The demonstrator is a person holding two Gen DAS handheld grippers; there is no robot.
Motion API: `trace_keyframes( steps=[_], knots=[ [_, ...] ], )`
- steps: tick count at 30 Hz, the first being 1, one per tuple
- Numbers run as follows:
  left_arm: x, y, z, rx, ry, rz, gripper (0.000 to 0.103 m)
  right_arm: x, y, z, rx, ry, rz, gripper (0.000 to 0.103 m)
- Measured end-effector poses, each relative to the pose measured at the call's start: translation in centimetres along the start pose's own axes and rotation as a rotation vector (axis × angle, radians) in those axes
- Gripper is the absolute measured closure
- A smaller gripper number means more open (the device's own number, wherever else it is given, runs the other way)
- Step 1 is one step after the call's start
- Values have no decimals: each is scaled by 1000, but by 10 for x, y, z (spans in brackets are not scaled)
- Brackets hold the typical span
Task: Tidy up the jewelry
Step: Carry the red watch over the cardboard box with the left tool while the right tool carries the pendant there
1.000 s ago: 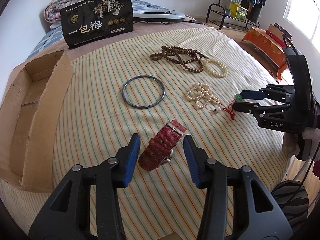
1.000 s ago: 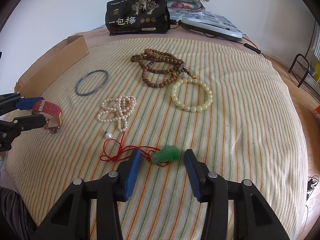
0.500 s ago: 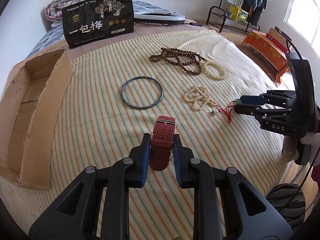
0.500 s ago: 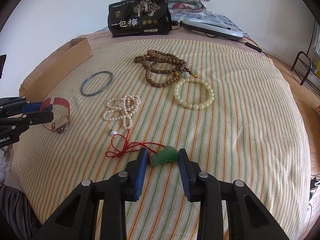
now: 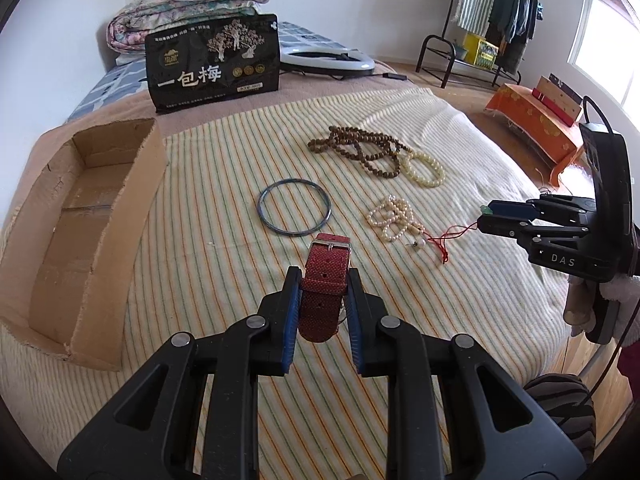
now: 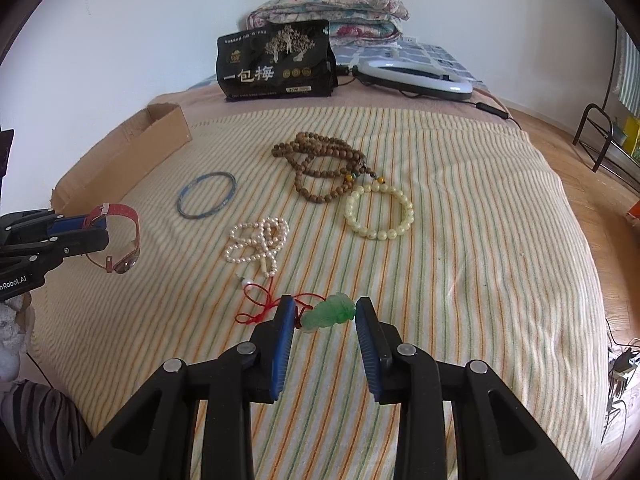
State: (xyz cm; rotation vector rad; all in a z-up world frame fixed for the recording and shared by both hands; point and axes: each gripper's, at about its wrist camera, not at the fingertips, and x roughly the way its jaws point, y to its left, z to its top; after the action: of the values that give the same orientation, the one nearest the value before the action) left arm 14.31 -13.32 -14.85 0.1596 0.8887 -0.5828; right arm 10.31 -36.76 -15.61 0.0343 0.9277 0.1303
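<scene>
While your left claw (image 5: 322, 300) pinches the red watch strap (image 5: 325, 276), strap running away from you, your right claw (image 6: 326, 316) is pressed on the green jade pendant (image 6: 330, 312), its red cord (image 6: 260, 304) trailing left toward the pearl strand (image 6: 258, 240). Farther off and to the left sits the cardboard box (image 5: 76, 216), nearer your left claw; the blue bangle (image 5: 295, 211) and wooden beads (image 5: 360, 150) lie beyond on the bed (image 5: 460, 300).

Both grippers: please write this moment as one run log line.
left gripper: shut on watch | right gripper: shut on pendant | box: no jewelry visible
</scene>
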Motion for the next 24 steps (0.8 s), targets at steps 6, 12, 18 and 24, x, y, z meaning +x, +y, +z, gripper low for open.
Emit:
trace_keyframes(
  steps=[6, 12, 18, 24],
  knots=[
    [-22, 10, 0, -26, -37, 9, 82, -23, 9, 8, -7, -44, 0, 72],
    [-46, 21, -1, -42, -74, 26, 83, -45, 21, 19, -9, -92, 9, 72],
    [-69, 34, 0, -65, -112, 44, 82, -68, 38, 32, -36, -137, 19, 72],
    [-89, 47, -3, -81, -140, 68, 83, -83, 57, 44, -62, -162, 32, 72]
  ],
)
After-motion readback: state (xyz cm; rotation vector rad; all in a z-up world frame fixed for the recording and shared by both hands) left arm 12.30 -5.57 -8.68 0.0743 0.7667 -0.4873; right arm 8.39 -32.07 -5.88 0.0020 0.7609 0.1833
